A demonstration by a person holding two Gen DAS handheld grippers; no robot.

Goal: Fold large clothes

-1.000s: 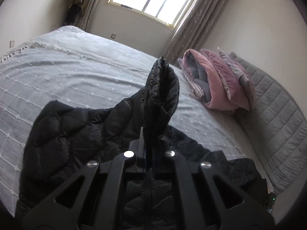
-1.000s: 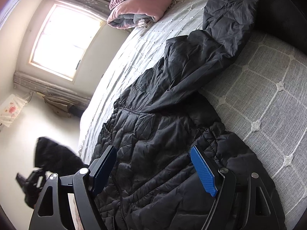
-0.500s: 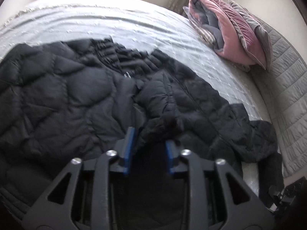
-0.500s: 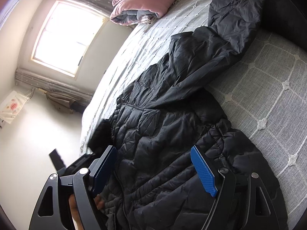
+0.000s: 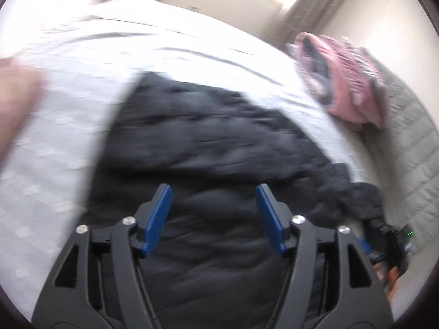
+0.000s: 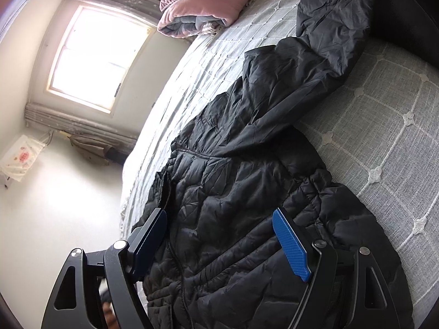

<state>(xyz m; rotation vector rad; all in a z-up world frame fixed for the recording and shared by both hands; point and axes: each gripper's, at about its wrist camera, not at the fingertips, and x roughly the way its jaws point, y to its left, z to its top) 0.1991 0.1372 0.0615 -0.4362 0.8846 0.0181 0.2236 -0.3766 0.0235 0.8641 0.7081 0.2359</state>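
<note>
A black quilted puffer jacket (image 6: 247,192) lies spread on the bed; it also shows, blurred by motion, in the left wrist view (image 5: 208,142). One sleeve (image 6: 329,41) stretches away toward the pillows. My left gripper (image 5: 213,213) is open and empty just above the jacket's body. My right gripper (image 6: 219,235) is open and empty, low over the jacket's quilted front, with a drawstring (image 6: 178,268) running between its fingers.
The bed has a grey-white checked bedspread (image 6: 384,142). Folded pink and grey bedding (image 6: 203,8) lies at the head, also in the left wrist view (image 5: 345,82). A bright window (image 6: 96,54) and curtains are on the far wall. A padded grey headboard (image 5: 411,142) is at right.
My left gripper carried the sleeve down onto the jacket body, opened and let it go, then drew back. My right gripper stayed open and nearly still.
</note>
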